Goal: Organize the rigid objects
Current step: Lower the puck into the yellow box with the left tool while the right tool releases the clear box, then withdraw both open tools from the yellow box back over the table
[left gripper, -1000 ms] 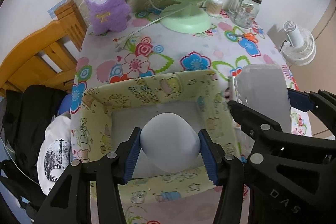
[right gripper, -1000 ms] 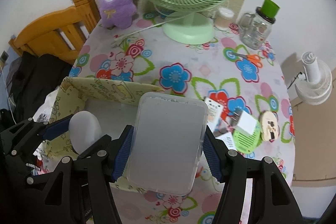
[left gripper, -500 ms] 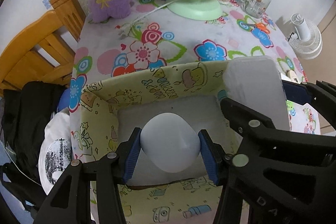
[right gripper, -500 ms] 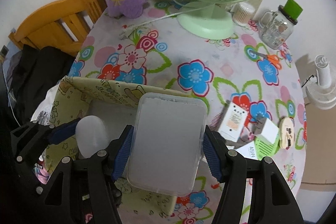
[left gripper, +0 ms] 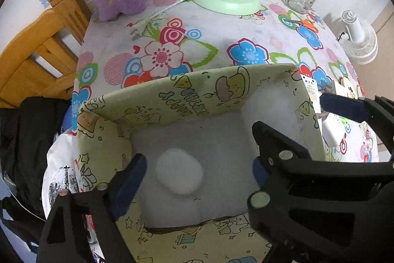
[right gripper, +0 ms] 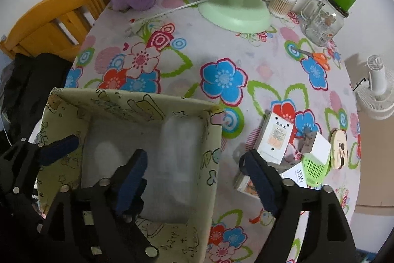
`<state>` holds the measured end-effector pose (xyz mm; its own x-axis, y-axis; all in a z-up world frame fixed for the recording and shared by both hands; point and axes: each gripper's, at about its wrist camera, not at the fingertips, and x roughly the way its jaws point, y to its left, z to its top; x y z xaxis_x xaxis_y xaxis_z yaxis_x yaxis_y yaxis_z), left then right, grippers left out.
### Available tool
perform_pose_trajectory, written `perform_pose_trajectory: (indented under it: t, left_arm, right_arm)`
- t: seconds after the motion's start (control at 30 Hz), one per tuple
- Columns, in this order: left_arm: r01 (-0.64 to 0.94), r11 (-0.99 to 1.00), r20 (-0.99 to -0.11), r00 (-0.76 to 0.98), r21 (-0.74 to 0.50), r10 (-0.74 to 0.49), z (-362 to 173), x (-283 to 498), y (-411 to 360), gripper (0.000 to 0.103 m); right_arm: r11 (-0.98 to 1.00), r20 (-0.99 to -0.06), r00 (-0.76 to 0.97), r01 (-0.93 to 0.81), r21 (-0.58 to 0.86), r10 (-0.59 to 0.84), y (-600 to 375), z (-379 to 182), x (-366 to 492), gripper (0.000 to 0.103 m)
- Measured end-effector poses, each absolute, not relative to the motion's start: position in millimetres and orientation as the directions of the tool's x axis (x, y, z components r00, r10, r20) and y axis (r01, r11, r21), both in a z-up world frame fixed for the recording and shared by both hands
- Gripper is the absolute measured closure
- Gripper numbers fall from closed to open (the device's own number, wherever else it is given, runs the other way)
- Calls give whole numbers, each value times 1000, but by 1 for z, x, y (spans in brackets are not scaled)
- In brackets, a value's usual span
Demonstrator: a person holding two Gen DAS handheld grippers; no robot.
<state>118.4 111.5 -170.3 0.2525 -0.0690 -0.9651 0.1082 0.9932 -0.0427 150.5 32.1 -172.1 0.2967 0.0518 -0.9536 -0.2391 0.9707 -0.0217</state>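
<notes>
— Opening over the yellow box [left gripper: 211, 88]; left gripper [left gripper: 197, 166] and right gripper [right gripper: 194, 171] jaws parting, empty; white egg-shaped object [left gripper: 179, 174] and clear case [right gripper: 179, 159] inside.
— Risking snagging the box wall on withdrawal; tipping everything off the surface [right gripper: 221, 46].

Both grippers' fingers [left gripper: 128, 179] opening, downward

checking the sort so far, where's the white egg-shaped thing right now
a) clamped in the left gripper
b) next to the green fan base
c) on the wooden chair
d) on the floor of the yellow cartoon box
d: the white egg-shaped thing lies on the floor of the yellow cartoon box, clear of the opening left gripper.
</notes>
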Motion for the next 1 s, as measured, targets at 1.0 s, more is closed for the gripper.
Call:
perform_pose_trajectory:
  t: [1.0]
  left_arm:
    - [110,994,-950,311,10,-25,-140,91,75,2]
  right_arm:
    - [975,-935,348,-224,-14,67,-18,-142,117,15]
